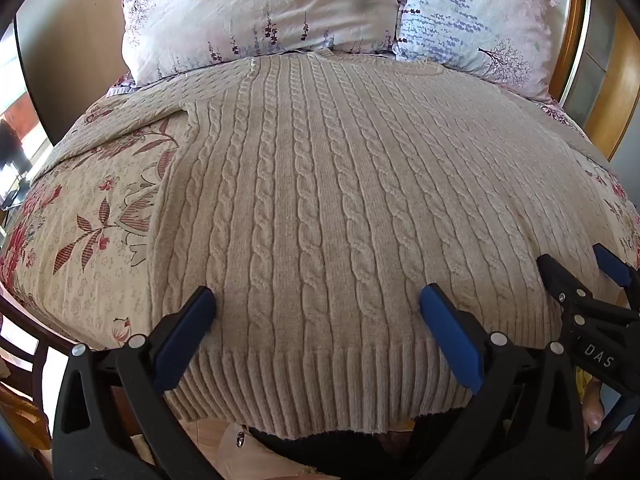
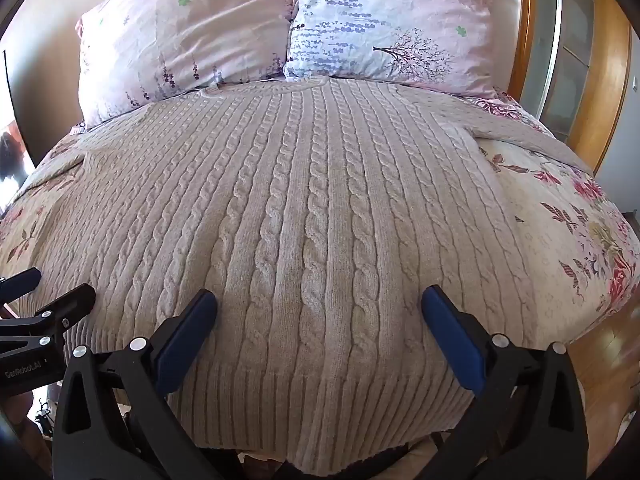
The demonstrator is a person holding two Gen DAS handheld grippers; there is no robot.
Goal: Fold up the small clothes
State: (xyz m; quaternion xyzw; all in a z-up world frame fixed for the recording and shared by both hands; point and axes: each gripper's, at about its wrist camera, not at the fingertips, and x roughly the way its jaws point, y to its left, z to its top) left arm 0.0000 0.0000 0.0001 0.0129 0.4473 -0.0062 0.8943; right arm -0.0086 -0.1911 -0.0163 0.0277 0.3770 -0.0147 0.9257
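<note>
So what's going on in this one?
A person holds two grippers over a beige cable-knit sweater spread flat on a floral bedspread, neck toward two pillows. The left gripper and right gripper are both open, side by side above the ribbed hem nearest the person. Nothing is gripped and no fold is made yet.
</note>
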